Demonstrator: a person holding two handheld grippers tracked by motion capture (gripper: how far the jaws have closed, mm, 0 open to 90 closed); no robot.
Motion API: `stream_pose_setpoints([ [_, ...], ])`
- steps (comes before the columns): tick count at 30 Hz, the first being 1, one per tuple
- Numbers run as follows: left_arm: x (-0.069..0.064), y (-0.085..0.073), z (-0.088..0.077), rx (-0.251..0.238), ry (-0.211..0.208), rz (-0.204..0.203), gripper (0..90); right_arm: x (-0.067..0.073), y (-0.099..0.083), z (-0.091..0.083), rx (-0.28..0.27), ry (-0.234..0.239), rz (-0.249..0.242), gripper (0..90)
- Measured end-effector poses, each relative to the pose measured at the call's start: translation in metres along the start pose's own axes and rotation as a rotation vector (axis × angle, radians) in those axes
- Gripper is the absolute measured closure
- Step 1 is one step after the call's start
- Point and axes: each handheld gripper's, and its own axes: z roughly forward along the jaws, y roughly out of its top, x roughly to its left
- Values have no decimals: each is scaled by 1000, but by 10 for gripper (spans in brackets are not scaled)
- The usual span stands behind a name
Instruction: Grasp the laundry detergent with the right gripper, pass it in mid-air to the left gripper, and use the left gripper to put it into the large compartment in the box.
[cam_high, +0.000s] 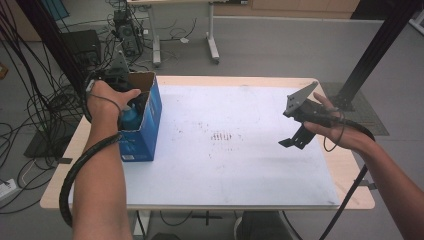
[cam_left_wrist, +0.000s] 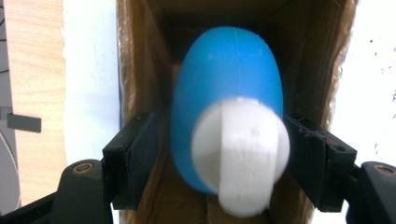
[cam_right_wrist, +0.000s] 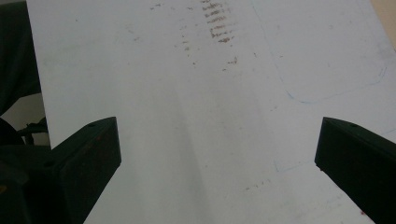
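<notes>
A blue bottle (cam_left_wrist: 229, 79) with a white cap (cam_left_wrist: 240, 154) lies inside an open cardboard box (cam_left_wrist: 140, 70), cap towards me. In the high view the blue-sided box (cam_high: 147, 130) stands at the table's left with the bottle (cam_high: 131, 119) inside. My left gripper (cam_left_wrist: 219, 154) reaches down into the box (cam_high: 131, 106), jaws either side of the cap. The left pad stands off from the bottle and the right pad sits close by the cap; the gripper is open. My right gripper (cam_high: 294, 142) hovers over the white sheet's right side, wide open and empty (cam_right_wrist: 217, 154).
A white sheet (cam_high: 240, 165) with faint brown marks (cam_high: 221, 136) covers most of the wooden table (cam_high: 60, 185). Cables (cam_high: 30, 115) hang and lie on the floor at the left. A black post (cam_high: 375, 50) rises at the back right.
</notes>
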Motion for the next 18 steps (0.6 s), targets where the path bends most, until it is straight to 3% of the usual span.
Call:
stream_pose_setpoints([
  [8, -4, -11, -17, -23, -16, 28, 255, 0, 3, 2, 5, 1, 7, 2],
  [13, -14, -19, -32, -45, -66, 60, 219, -3, 6, 4, 21, -1, 17, 2],
  [18, -25, -23, -43, -70, -82, 92, 198, -8, 11, 4, 40, -12, 19, 2],
])
